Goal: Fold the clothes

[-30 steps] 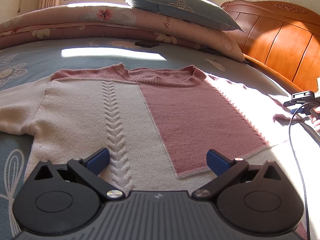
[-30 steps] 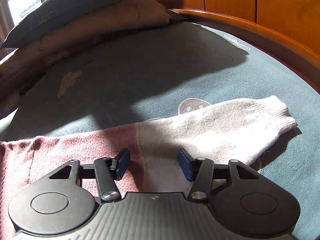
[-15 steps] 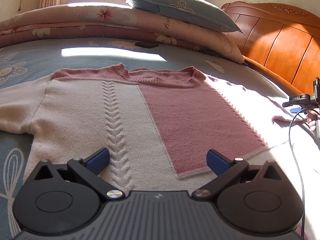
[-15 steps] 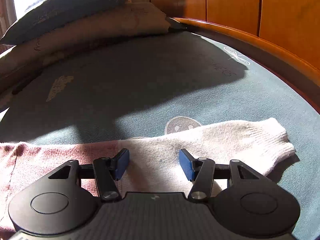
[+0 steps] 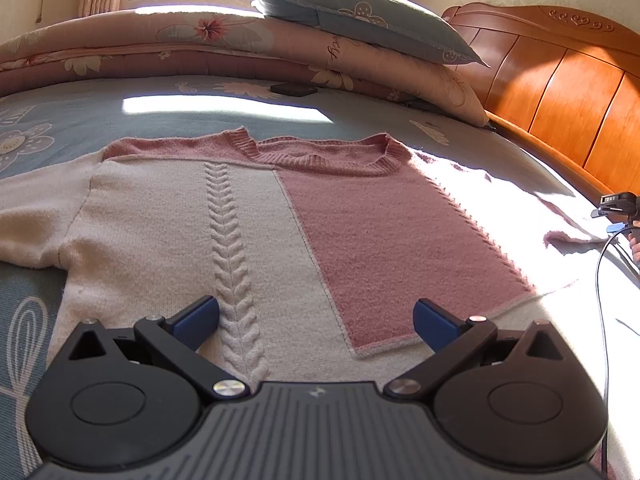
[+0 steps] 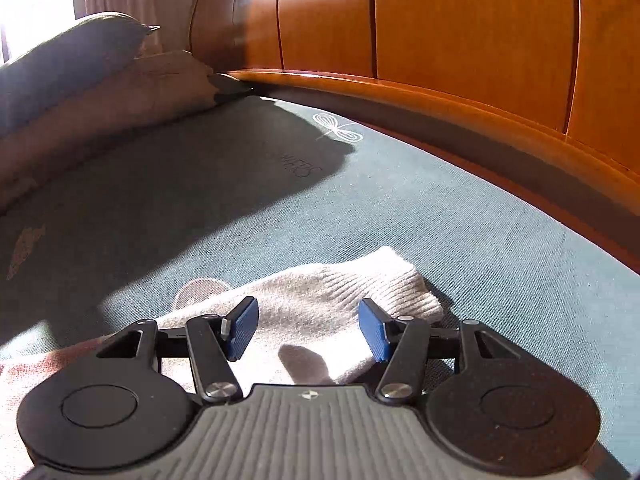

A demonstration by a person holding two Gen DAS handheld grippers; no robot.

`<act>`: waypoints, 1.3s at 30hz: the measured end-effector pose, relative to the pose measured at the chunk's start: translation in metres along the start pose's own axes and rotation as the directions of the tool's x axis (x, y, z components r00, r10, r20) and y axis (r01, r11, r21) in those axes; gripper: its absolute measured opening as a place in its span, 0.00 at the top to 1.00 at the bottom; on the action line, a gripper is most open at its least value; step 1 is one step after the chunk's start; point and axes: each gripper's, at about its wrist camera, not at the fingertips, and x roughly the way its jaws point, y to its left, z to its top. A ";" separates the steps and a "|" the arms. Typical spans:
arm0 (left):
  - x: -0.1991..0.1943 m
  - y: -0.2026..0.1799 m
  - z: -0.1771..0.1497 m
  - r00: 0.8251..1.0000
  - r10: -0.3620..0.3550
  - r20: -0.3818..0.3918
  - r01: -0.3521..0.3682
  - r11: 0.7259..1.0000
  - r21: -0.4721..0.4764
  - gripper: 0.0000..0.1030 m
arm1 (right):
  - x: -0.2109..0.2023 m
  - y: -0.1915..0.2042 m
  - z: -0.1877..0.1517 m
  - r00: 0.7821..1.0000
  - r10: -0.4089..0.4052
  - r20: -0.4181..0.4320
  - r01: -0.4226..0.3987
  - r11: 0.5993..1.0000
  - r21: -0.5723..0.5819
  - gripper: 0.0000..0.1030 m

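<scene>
A pink and cream knit sweater (image 5: 248,232) lies flat, front up, on the blue bedspread (image 5: 60,120), with a cable braid down its cream half and a pink panel on the right. My left gripper (image 5: 316,320) is open and empty, low over the sweater's bottom hem. My right gripper (image 6: 308,330) is open, its blue pads either side of the cream sleeve end (image 6: 360,292) near the ribbed cuff. The right gripper also shows in the left wrist view (image 5: 618,210) at the far right, by the sleeve.
A folded floral quilt (image 5: 200,52) and a blue pillow (image 5: 360,28) are stacked along the far side. The orange wooden headboard (image 6: 460,40) runs along the right. A small dark object (image 5: 294,89) lies near the quilt. A black cable (image 5: 600,280) hangs at right.
My right gripper has moved along the sleeve from the pink shoulder toward the cuff and opened wider. The left gripper has stayed still and open.
</scene>
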 end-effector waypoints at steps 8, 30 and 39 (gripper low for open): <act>-0.008 -0.011 0.003 1.000 0.021 -0.018 -0.020 0.999 0.049 0.01 | -0.036 0.055 -0.014 0.956 0.257 -0.145 -0.273 0.957 -0.103 0.41; -0.005 -0.012 -0.001 0.999 0.024 -0.032 -0.022 0.997 0.071 0.01 | -0.128 0.237 -0.135 0.742 0.484 -0.465 -0.646 0.702 -0.300 0.41; -0.005 -0.011 0.001 0.999 0.024 -0.037 -0.022 0.998 0.056 0.01 | -0.147 0.230 -0.128 0.831 0.387 -0.400 -0.528 0.775 -0.348 0.41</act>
